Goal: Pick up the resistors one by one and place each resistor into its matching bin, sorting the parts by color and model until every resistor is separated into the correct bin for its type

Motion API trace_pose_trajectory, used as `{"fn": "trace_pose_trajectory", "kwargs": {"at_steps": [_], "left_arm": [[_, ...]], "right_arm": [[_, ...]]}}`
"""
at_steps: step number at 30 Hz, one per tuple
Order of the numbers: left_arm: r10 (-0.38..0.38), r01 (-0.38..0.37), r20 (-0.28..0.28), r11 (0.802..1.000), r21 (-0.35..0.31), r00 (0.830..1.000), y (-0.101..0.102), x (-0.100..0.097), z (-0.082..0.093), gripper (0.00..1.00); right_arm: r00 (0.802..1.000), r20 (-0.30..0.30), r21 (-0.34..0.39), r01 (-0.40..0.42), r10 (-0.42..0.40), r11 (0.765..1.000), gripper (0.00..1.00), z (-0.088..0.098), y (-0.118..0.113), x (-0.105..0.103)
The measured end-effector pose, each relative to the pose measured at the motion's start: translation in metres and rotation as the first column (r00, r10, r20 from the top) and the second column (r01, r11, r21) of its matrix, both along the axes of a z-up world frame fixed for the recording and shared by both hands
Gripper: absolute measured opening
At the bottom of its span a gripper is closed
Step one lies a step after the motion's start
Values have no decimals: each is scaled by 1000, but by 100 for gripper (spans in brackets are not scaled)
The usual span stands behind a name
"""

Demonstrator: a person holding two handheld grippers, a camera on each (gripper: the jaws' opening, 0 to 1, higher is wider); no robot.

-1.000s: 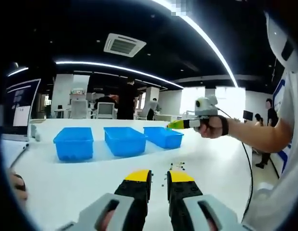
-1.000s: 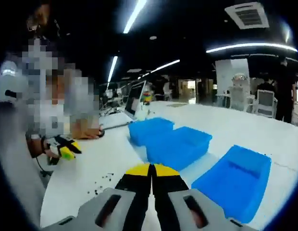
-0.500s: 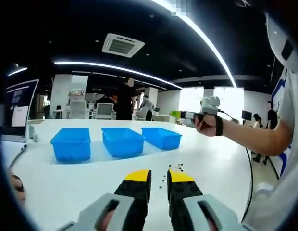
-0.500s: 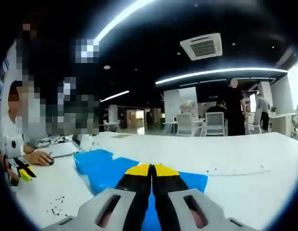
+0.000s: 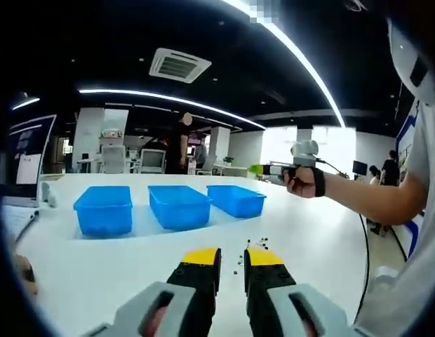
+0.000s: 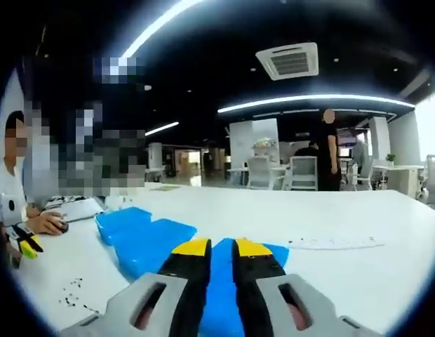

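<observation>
A wide white counter (image 5: 323, 232) sits in an open office with strip lights and a ceiling vent overhead. At its far left stand a laptop (image 5: 24, 158) and, beyond it, office chairs (image 5: 133, 160); a person in dark clothes (image 5: 177, 144) stands behind.

Three blue bins (image 5: 168, 205) stand in a row on the counter, side by side. In the left gripper view, the resistors (image 5: 254, 247) lie as a loose scatter of tiny dark specks on the counter, just ahead of the left gripper (image 5: 231, 258), well short of the bins. Its yellow-tipped jaws stand a little apart, holding nothing.

The right gripper (image 6: 221, 249) hovers above the nearest bin, jaws slightly parted and empty; the resistors lie at lower left there.
</observation>
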State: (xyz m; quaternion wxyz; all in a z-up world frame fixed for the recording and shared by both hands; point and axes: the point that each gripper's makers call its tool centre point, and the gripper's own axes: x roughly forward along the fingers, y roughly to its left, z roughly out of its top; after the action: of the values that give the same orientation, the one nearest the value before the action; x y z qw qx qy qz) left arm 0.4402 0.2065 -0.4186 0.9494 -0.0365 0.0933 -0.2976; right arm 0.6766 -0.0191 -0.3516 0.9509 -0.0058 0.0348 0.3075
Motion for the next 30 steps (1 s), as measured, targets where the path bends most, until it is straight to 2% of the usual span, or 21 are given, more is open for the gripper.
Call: {"fn": "trace_pose_trajectory", "kwargs": {"at_steps": [6, 12, 14, 15, 18, 22, 24, 25, 26, 27, 29, 30], "left_arm": [[4, -4, -1, 1000, 0, 1000, 1, 2, -1, 16], [6, -6, -4, 1000, -4, 1000, 2, 3, -3, 16], [8, -8, -4, 1000, -3, 1000, 2, 3, -3, 16], [8, -8, -2, 1000, -7, 1000, 2, 3, -2, 16], [8, -8, -7, 1000, -9, 1000, 1, 4, -4, 16], [7, -7, -5, 1000, -12, 1000, 1, 4, -3, 16], [10, -10, -7, 1000, -14, 1000, 3, 4, -4, 16], [11, -11, -10, 1000, -9, 1000, 3, 4, -5, 16], [13, -13, -11, 1000, -5, 1000, 4, 4, -6, 16], [15, -15, -11, 1000, -5, 1000, 5, 3, -6, 16], [17, -17, -8, 1000, -13, 1000, 7, 2, -4, 16], [18, -18, -8, 1000, -14, 1000, 7, 2, -4, 16]], "right_arm": [[999, -1, -31, -36, 36, 999, 14, -2, 7, -7], [984, -25, -148, -179, 177, 973, 14, -14, 31, -25], [953, -71, -263, -302, 293, 917, 14, -28, 51, -44], [946, -84, -289, -324, 314, 901, 14, -32, 55, -48], [903, -145, -376, -429, 405, 822, 14, -50, 74, -71], [831, -233, -509, -547, 505, 665, 14, -75, 91, -101], [786, -283, -544, -603, 549, 583, 14, -85, 98, -117], [751, -321, -553, -643, 577, 529, 14, -91, 101, -128], [734, -336, -560, -659, 589, 502, 14, -94, 101, -132], [711, -359, -577, -678, 605, 455, 14, -99, 101, -138], [694, -385, -585, -693, 609, 421, 14, -105, 101, -144], [688, -391, -584, -699, 611, 414, 14, -108, 100, -142]]}}
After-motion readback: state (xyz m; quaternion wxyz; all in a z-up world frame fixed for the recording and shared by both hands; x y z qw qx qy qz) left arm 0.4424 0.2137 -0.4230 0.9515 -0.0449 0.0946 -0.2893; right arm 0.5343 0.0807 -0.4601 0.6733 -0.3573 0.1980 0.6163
